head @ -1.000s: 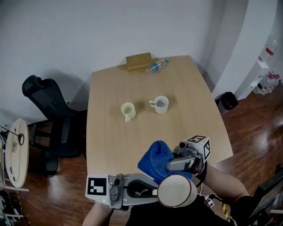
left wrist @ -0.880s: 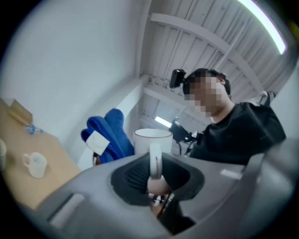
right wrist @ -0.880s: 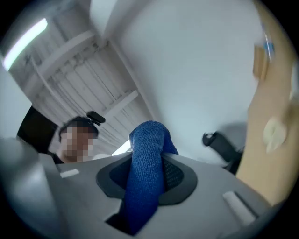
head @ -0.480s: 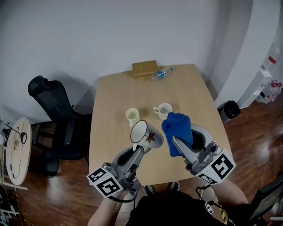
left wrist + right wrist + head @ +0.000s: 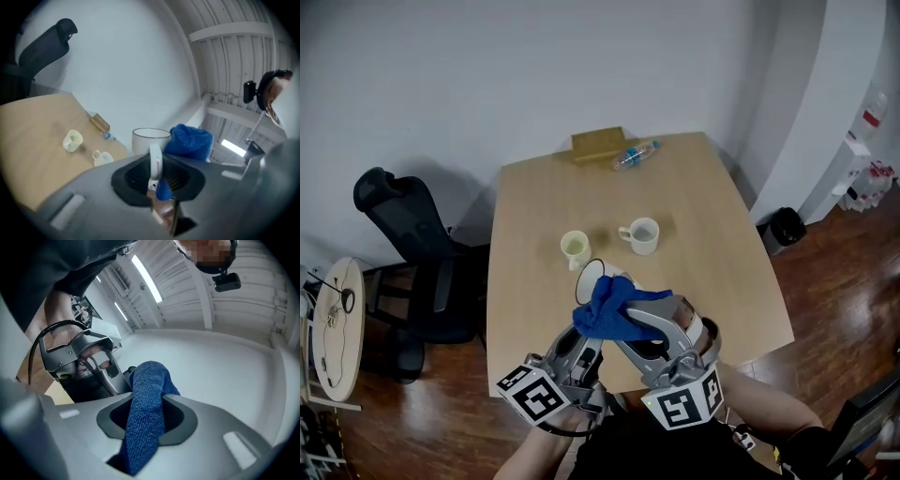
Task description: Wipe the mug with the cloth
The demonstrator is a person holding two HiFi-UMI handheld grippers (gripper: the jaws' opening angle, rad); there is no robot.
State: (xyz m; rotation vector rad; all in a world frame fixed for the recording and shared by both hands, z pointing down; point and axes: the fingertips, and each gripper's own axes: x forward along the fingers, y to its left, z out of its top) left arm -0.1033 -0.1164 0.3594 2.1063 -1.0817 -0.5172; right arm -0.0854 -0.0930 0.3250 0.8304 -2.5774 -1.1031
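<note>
Looking down from the head view, the white mug (image 5: 592,272) is held in the air above the near edge of the tabletop (image 5: 712,244), tipped so its mouth faces away from the person. The left gripper (image 5: 584,336) carries it. The blue cloth (image 5: 614,305) is bunched over the mug's near side and touches it, brought there by the right gripper (image 5: 636,323). Two small cups (image 5: 574,248) stand untouched farther back.

The left gripper view shows its jaws closed tight on the mug's handle (image 5: 155,161), the thin white loop pinched between the pads with the body standing beyond them. The mug looks hard, smooth and breakable, with its weight hanging off that one loop. A sideways push from wiping would likely twist it in the grip, so light strokes toward the handle seem safer.

The right gripper view shows its jaws clamped on a thick fold of the cloth, with a wad sticking out past the tips. The cloth looks soft, light and floppy. Holding it by the fold, as here, leaves that free wad to mould round the mug's wall.
</note>
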